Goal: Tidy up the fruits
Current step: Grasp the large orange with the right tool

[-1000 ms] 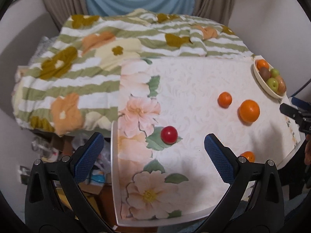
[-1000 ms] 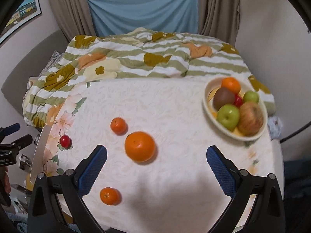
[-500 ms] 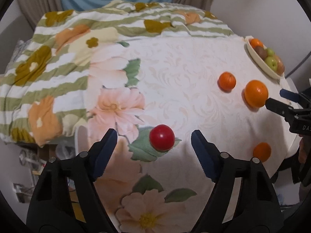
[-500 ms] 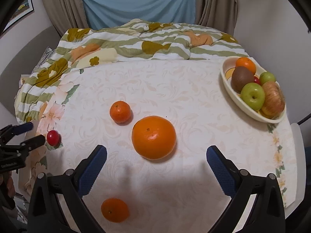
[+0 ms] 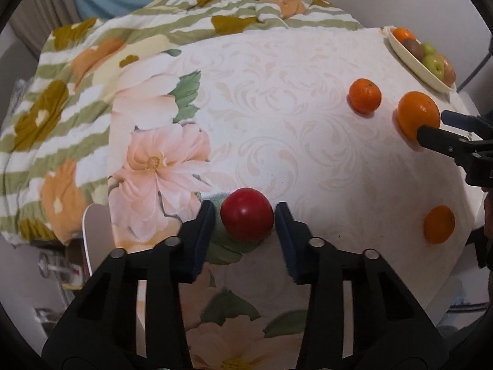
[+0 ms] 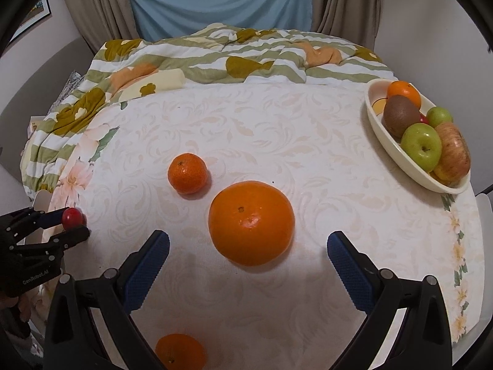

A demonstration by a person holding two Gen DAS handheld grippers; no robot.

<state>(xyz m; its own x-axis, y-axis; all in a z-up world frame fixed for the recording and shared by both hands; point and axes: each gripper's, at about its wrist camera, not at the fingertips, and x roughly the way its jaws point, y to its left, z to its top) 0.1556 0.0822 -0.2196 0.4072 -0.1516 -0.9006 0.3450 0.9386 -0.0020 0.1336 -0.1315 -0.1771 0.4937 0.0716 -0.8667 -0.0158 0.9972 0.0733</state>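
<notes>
A small red fruit (image 5: 247,213) lies on the table's floral cloth between the fingers of my left gripper (image 5: 245,215), which stand close on both sides with small gaps; it also shows in the right wrist view (image 6: 72,216). My right gripper (image 6: 248,248) is open around the near side of a large orange (image 6: 251,222), which also shows in the left wrist view (image 5: 417,117). Two small mandarins lie loose: one beyond the orange (image 6: 187,173), one near the front edge (image 6: 180,356). A cream bowl (image 6: 397,151) at the right holds apples, a kiwi and an orange.
A striped floral quilt (image 6: 215,52) lies past the table's far edge. The table's left edge (image 5: 87,240) drops to floor clutter. My left gripper (image 6: 66,225) shows at the left in the right wrist view.
My left gripper has moved forward to the red fruit and narrowed around it. My right gripper has moved forward and down to the large orange, still open.
</notes>
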